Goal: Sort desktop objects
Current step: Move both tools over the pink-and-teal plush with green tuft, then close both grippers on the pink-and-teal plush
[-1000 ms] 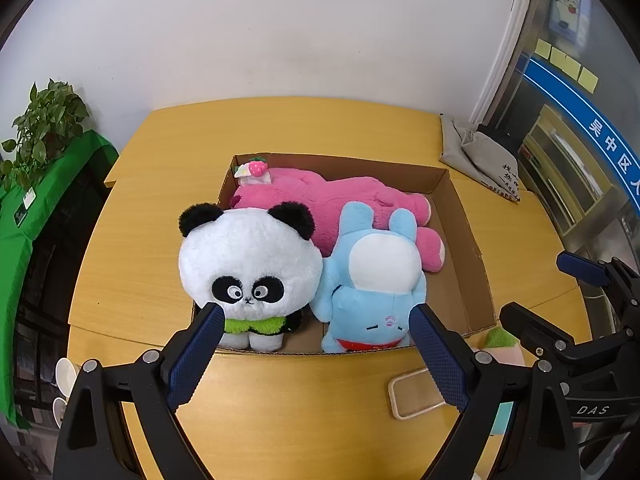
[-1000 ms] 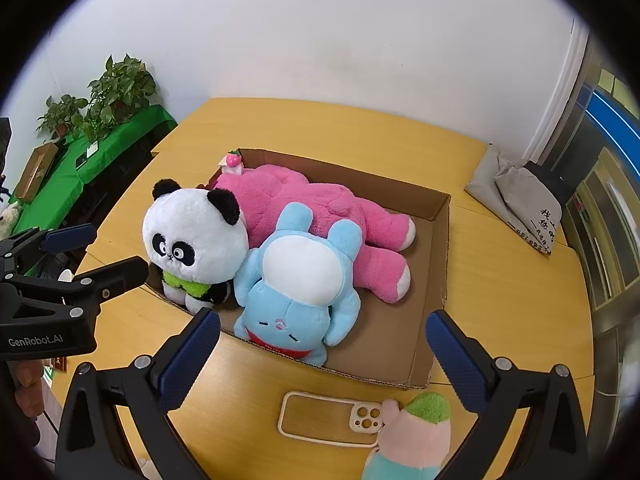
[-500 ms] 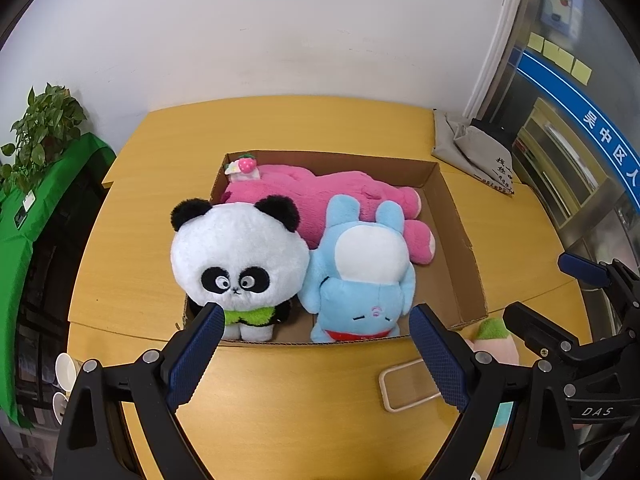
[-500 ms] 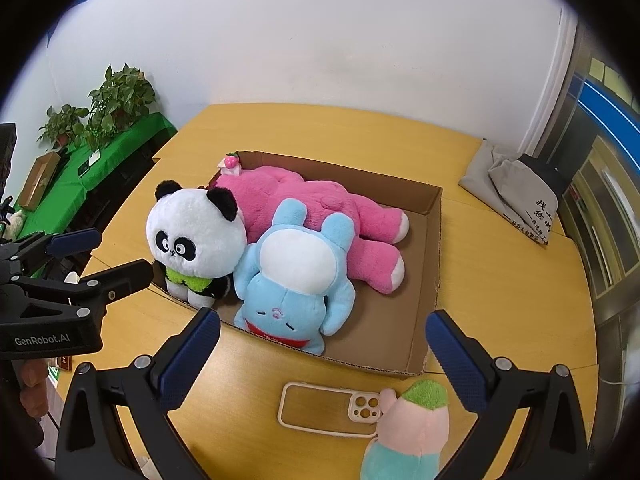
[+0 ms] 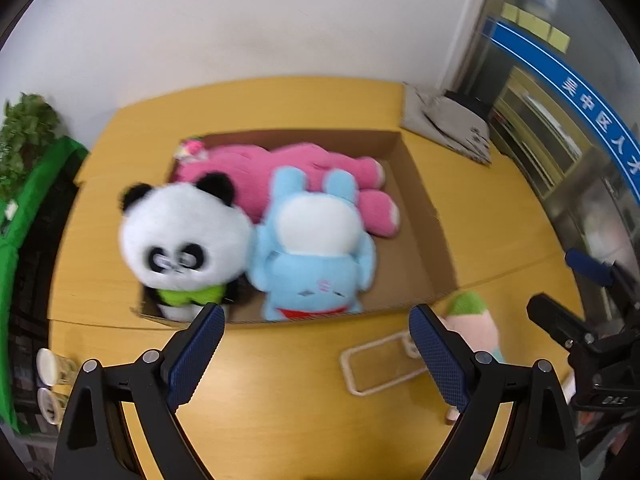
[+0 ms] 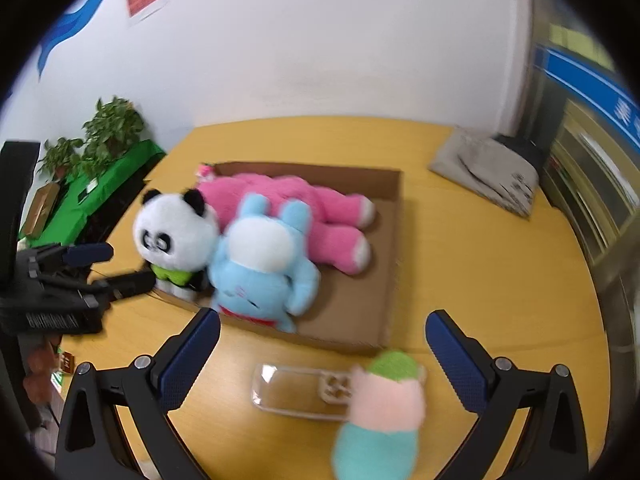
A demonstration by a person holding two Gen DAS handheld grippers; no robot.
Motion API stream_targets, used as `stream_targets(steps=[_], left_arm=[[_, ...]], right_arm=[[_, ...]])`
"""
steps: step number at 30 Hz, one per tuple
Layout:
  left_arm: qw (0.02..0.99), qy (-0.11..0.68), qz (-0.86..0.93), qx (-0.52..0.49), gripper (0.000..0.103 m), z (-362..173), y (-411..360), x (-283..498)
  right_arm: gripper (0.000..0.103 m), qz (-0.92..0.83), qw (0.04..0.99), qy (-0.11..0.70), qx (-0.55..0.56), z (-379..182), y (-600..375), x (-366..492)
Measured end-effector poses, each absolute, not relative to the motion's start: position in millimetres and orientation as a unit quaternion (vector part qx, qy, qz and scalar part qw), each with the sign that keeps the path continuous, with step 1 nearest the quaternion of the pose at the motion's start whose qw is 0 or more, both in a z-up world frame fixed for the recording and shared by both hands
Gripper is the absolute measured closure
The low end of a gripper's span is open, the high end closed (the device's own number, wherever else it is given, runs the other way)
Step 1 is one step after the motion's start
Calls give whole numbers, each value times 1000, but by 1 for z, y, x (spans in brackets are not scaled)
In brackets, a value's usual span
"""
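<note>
1. Inside the cardboard box [image 5: 424,216] at the middle of the tabletop [image 5: 288,364] lie three plush toys: a panda [image 5: 182,236] at the box's left near corner, a blue toy [image 5: 316,248] head-down beside it and touching it, and a pink toy [image 5: 320,168] along the far wall.
2. Outside the box, by the tabletop's near edge, a small pink-and-teal plush [image 6: 380,408] lies against a clear phone case [image 6: 296,392].
3. Both the left gripper [image 5: 316,354] and right gripper [image 6: 322,354] hang with fingers spread wide, holding nothing.
4. Risks: the case is thin, flat and glossy, so the fingers may slide off it or push it toward the edge; the plush overlapping it could drag along.
5. The toys are soft, rounded pile, which compresses and may slip from a shallow pinch; the panda overhangs the low box wall and could topple out.
</note>
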State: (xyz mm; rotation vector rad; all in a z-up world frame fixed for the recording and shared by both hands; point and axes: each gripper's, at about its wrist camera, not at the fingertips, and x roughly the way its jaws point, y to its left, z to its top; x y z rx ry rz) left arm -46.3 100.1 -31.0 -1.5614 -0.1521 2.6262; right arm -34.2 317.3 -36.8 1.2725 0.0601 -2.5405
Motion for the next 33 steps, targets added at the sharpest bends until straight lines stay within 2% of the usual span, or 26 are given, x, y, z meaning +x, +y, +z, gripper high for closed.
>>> stream_targets(steps=[5, 10, 15, 24, 33], left_arm=[[82, -65, 838, -536, 7, -55, 135, -54], [121, -48, 819, -558, 7, -80, 175, -60], [147, -43, 800, -581, 7, -106, 207, -71], [187, -66, 742, -641, 7, -171, 264, -116], [227, -116, 697, -670, 7, -211, 282, -125]], right_arm=[[0, -865, 120, 10, 488, -86, 383, -11], [0, -834, 134, -1, 535, -126, 414, 5], [0, -814, 166, -2, 556, -154, 398, 9], [0, -795, 159, -10, 585, -215, 373, -7], [0, -775, 157, -78, 607, -247, 381, -2]])
